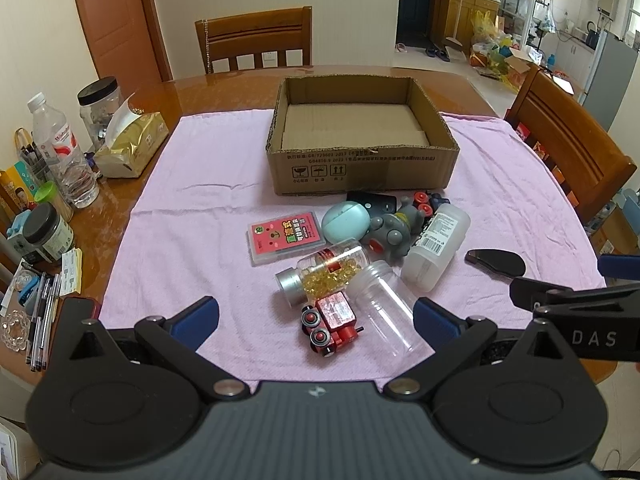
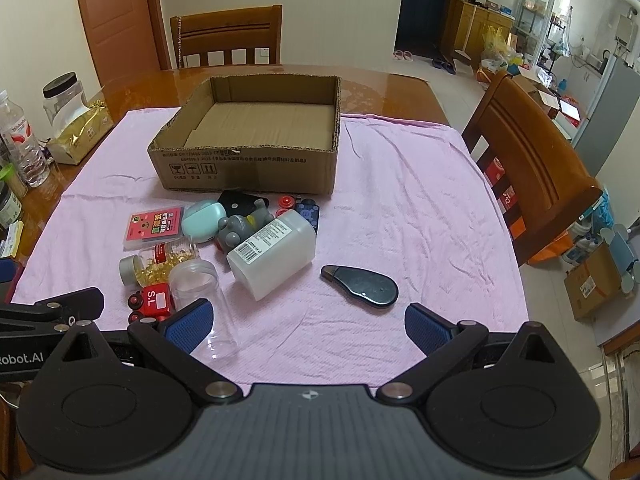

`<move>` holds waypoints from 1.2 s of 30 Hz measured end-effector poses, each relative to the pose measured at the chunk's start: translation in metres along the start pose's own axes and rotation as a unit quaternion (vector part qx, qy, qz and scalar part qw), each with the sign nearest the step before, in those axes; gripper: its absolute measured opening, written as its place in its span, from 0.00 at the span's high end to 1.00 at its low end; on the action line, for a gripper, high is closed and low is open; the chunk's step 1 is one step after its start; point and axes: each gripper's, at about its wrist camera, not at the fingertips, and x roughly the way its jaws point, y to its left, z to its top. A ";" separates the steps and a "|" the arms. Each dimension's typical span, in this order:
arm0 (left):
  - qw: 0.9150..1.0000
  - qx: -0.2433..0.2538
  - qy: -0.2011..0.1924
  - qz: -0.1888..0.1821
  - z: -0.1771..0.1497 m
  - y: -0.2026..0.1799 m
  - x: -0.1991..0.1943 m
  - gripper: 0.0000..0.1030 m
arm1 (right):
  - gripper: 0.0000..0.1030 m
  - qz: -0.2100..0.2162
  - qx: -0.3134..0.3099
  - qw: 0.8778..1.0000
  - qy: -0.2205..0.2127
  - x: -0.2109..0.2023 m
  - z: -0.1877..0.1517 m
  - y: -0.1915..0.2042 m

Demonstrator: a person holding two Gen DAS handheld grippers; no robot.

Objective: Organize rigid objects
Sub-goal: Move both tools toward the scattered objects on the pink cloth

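Note:
An empty cardboard box [image 1: 362,168] [image 2: 248,170] stands on a pink cloth. In front of it lies a heap: a pink card case [image 1: 285,237], a teal oval case [image 1: 345,222], a grey toy [image 1: 394,230], a white plastic bottle [image 1: 436,246] [image 2: 276,254], a capsule jar [image 1: 324,270], a clear jar [image 1: 386,308] [image 2: 200,296] and a red toy train [image 1: 332,322]. A black oval object [image 2: 362,286] [image 1: 496,262] lies apart to the right. My left gripper [image 1: 316,318] is open above the train and jar. My right gripper [image 2: 308,326] is open and empty, just short of the black object.
Along the table's left edge stand a water bottle [image 1: 64,152], a tissue pack [image 1: 132,144], jars and pens. Wooden chairs stand behind [image 1: 256,40] and to the right [image 2: 532,168] of the table. The right gripper's body [image 1: 580,312] shows in the left wrist view.

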 end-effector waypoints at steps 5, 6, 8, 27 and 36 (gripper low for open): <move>1.000 -0.002 0.000 0.002 0.000 -0.001 0.001 0.01 | 0.00 0.002 -0.002 1.000 -0.002 0.000 0.001 -0.002; 1.000 -0.002 0.001 0.002 0.001 -0.001 0.001 0.01 | 0.00 0.003 -0.002 1.000 -0.002 0.001 0.001 -0.003; 1.000 -0.002 0.001 0.003 0.001 -0.002 0.001 0.01 | 0.00 0.005 -0.002 1.000 -0.002 0.001 0.001 -0.004; 1.000 -0.003 -0.008 0.001 0.003 -0.017 -0.006 0.01 | 0.00 0.016 -0.009 1.000 -0.010 0.000 0.005 -0.016; 1.000 0.006 -0.021 -0.008 0.002 -0.019 -0.010 0.01 | 0.00 0.022 -0.017 0.999 -0.017 -0.004 0.008 -0.016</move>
